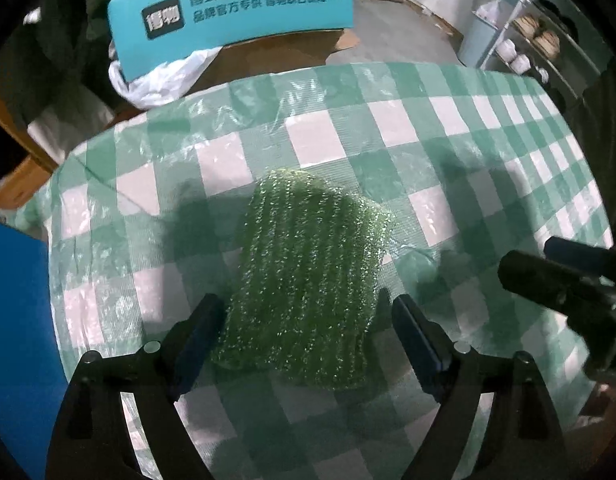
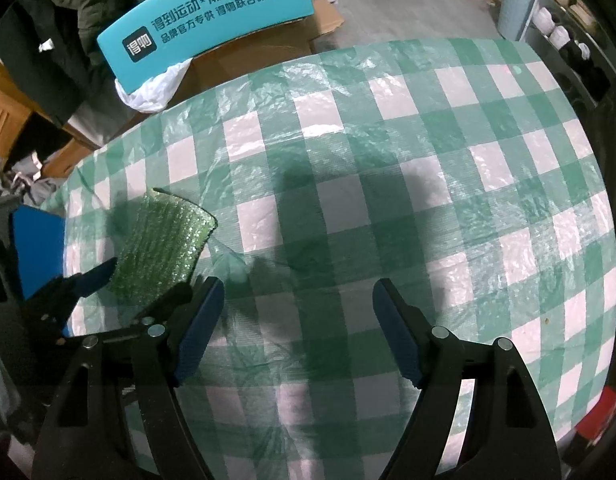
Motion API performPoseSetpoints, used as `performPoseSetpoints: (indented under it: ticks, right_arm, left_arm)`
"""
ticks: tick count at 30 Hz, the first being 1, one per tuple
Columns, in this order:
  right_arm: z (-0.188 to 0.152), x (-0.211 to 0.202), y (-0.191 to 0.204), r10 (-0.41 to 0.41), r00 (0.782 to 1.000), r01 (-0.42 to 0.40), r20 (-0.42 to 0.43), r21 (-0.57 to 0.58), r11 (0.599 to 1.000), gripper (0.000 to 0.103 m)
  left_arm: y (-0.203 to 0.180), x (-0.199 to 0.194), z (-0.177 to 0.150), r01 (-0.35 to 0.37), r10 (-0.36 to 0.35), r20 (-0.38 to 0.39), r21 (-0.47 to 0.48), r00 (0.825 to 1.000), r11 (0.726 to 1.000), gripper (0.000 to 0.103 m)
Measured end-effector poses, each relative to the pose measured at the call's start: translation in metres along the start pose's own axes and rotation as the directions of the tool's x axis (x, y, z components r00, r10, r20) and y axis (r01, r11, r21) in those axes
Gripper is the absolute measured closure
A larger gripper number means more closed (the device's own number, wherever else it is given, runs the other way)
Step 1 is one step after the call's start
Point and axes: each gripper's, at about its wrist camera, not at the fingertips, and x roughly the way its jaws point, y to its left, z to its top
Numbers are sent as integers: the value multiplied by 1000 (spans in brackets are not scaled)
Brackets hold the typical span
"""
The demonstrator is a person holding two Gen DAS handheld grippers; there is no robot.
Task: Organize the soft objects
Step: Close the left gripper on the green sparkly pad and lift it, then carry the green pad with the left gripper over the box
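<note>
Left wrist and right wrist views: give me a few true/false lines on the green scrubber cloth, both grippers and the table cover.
1. The green scrubber cloth lies on the checked table cover. True.
2. The left gripper is shut with nothing near it. False: its jaws stand wide, one on each side of the cloth's near end.
3. The right gripper has the cloth between its fingers. False: only bare table cover lies between them; the cloth is off to its left.
4. A teal box with printed text stands beyond the table. True.
5. The table cover is plain red. False: it is green and white checks.
</note>
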Motion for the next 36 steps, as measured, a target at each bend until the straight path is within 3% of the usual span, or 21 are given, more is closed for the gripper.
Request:
performPoseSetpoints:
  ticks: [3,6,9,11,14,17,32,36]
  right_arm:
    - [0,0,0,-4,1000,4,0,-3,1000,26]
    - [0,1,1,-5,1000,5,-1,-2,1000,26]
    - [0,1,3,-5,1000,5,0,-4,1000,26]
    - [-1,0,5,-5,1000,5,3,-9,1000,26]
    - [-2,-1,6,-7,1000,8,7,-16,1000,26]
    - [-3,-5,8,-9,1000,9,17,-27,1000,26]
    - [-6,-36,30,-33,995,42,94,-99,994,26]
    - [-9,-46,36,-22,994,35,109,-117,993,45]
  left_arm:
    - [-4,0,-2,-37,36,14,37,999,999,16]
    - [-8,-1,-4,-81,78,39,64,996,995,27]
    - [-8,-5,-4,-72,67,54,83,996,994,44]
    - [-6,-8,-3,-69,65,59,79,996,994,70]
    - [2,-10,0,-37,34,50,49,998,998,84]
    - [12,-11,0,14,-14,36,-3,999,1000,86]
    - [29,-55,-9,58,-53,90,-46,995,997,87]
    - [34,-71,-13,60,-53,112,-57,992,997,87]
